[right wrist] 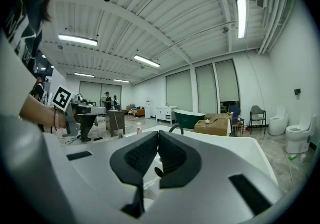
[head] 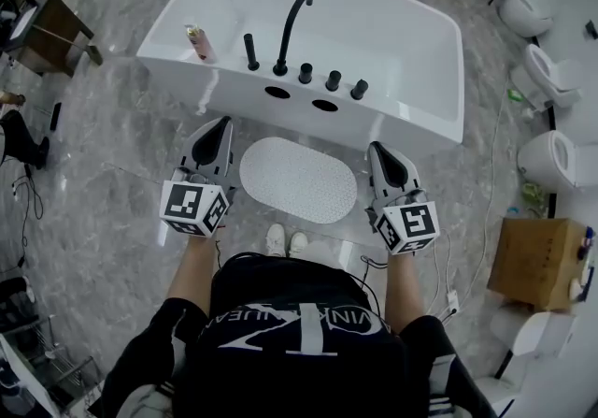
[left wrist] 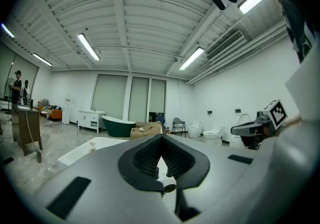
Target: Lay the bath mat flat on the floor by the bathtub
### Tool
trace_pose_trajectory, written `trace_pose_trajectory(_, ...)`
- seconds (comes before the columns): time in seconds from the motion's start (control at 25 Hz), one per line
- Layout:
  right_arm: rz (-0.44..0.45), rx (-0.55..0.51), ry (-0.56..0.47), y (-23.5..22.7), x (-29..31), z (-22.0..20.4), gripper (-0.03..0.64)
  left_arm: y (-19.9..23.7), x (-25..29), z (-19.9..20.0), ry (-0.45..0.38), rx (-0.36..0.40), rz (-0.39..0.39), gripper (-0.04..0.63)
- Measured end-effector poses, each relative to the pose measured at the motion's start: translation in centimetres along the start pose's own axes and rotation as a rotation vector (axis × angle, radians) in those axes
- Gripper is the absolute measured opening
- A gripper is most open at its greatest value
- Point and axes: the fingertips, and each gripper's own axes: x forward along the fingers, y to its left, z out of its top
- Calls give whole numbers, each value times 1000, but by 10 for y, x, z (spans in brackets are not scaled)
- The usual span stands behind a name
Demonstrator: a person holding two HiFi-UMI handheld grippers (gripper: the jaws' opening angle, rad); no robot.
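Note:
A white oval bath mat lies flat on the grey marble floor, right against the front of the white bathtub. My left gripper hovers at the mat's left end, shut with nothing between its jaws. Level with it, my right gripper hangs at the mat's right end, also shut and holding nothing. In the left gripper view the left gripper points over the tub with its tips together. The right gripper shows the same in its own view, aimed at the tub rim and black faucet.
A black faucet with knobs and a pink bottle stand on the tub's ledge. Toilets and a cardboard box line the right side. The person's white shoes stand just behind the mat.

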Motion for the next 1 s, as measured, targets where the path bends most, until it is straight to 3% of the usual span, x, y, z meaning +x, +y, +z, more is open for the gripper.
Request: trace_pose_trajectory(1.0,-39,34,-16,-5,-7,3,26,3,-3,10,-16,15,20,14)
